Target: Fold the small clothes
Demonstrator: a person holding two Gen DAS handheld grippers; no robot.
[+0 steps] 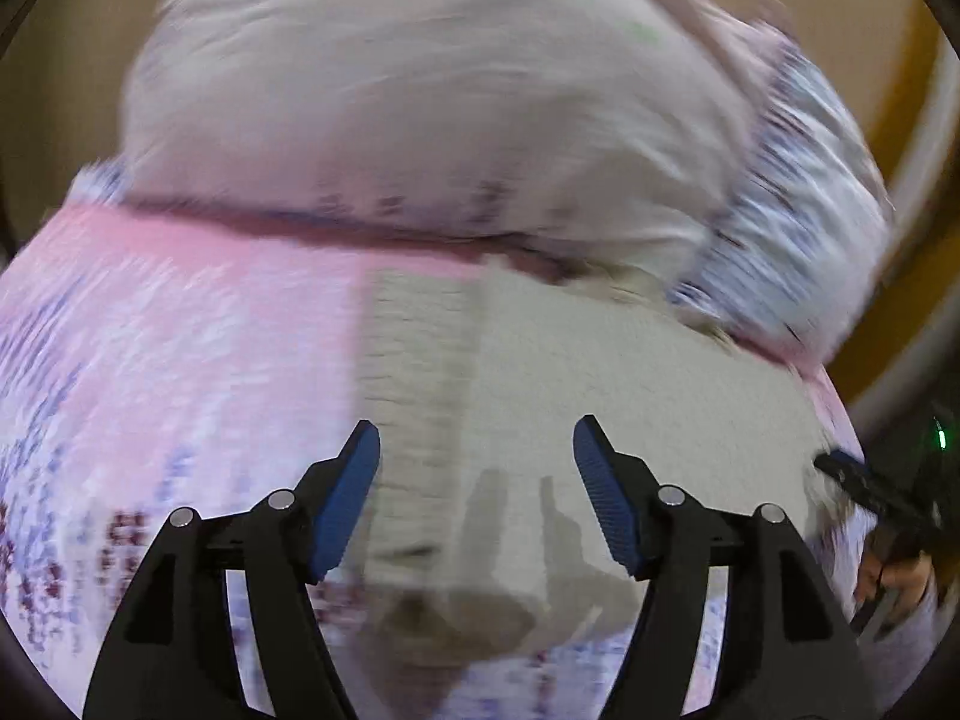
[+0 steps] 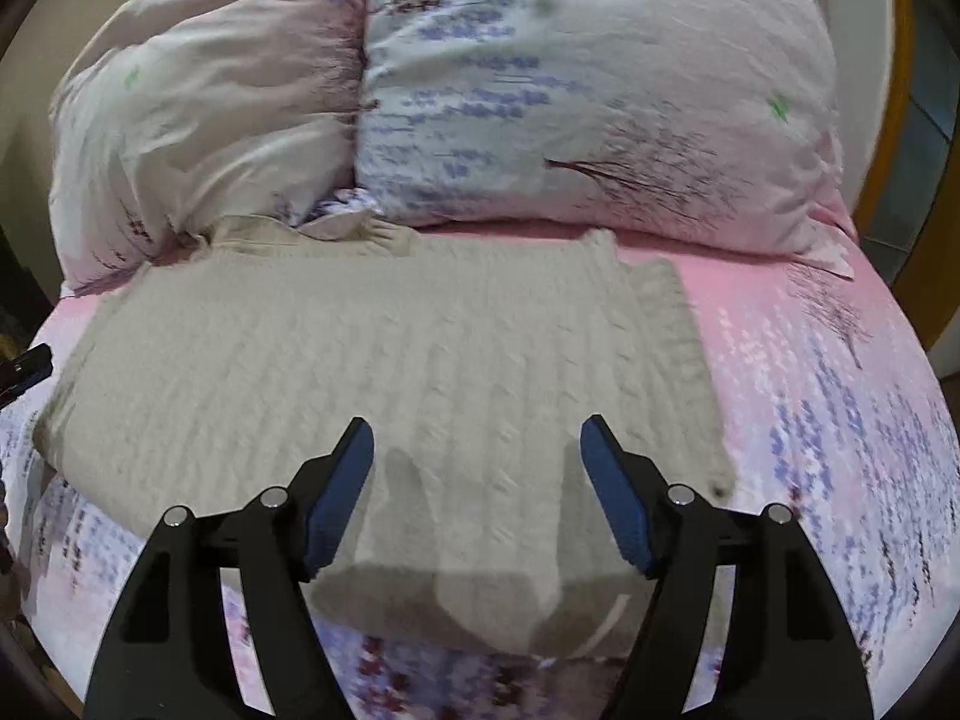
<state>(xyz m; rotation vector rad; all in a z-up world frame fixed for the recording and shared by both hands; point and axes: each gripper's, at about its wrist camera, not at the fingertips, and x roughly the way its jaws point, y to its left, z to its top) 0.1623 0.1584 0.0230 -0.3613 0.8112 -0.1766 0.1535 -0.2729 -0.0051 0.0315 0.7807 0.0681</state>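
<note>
My right claw is spread wide, blue pads apart with nothing between them, hovering over the near hem of a beige cable-knit sweater. My left claw is just as wide apart and empty, above the same sweater.

The sweater lies flat on the pink floral bedsheet, its collar up against the two pillows and its hem nearest me. I judge it soft, thick and floppy, with some weight for its size. The knit should give good friction against my pads, but a pinch of only the top layer would stretch it. I would take both layers at a hem corner or at the shoulder seam.

The right view gives the whole garment: collar, a sleeve folded along the side away from my left claw, and the ribbed edges. The left view is smeared with blur and shows only part of the sweater, though it may catch my right claw at the sweater's far edge.
</note>
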